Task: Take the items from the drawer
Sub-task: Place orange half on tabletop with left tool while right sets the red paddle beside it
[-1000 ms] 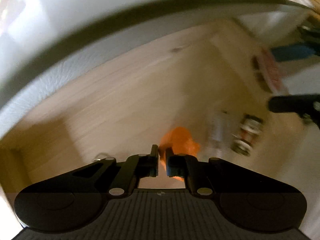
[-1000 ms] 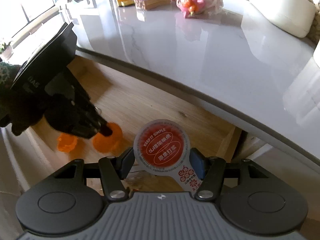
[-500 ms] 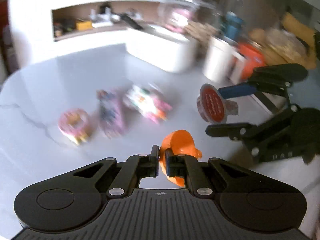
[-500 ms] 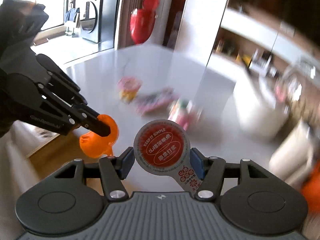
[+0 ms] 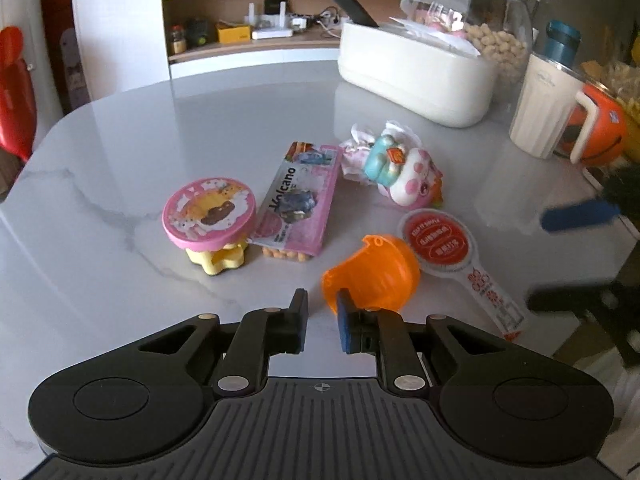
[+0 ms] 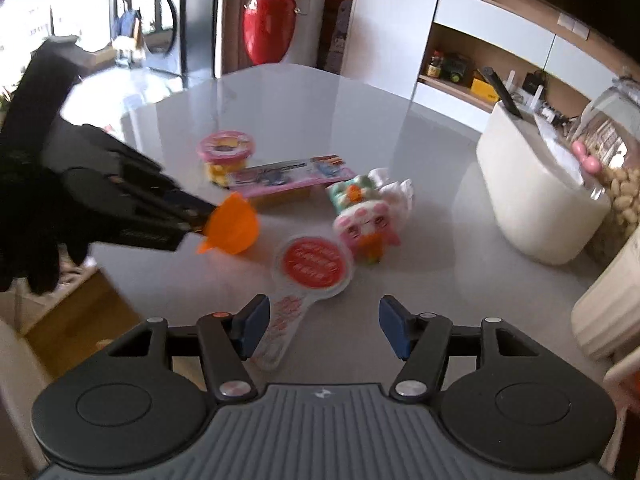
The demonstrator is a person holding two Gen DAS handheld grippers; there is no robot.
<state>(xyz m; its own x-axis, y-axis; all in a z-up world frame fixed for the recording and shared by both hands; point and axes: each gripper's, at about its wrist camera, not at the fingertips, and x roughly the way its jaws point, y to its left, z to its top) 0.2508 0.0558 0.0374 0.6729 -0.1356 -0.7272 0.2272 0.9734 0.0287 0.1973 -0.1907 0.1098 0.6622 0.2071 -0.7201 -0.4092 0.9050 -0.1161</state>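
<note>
Left gripper (image 5: 322, 320), jaws just opening, releases the translucent orange plastic cup (image 5: 370, 274) at its one o'clock; right gripper (image 6: 320, 330) gapes, red-lidded jelly cup (image 6: 312, 266) delivered on the marble table (image 5: 160, 132); drawer contents unseen.

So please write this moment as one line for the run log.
left tool: just opening, orange cup at its pad | right tool: open, empty | red-lid jelly: on table

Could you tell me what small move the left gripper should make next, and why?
Probably draw the left gripper straight back. Its jaws have just been opening, nothing is between them, and the orange cup seems to sit on the table, beside one finger, so it looks released.
</note>
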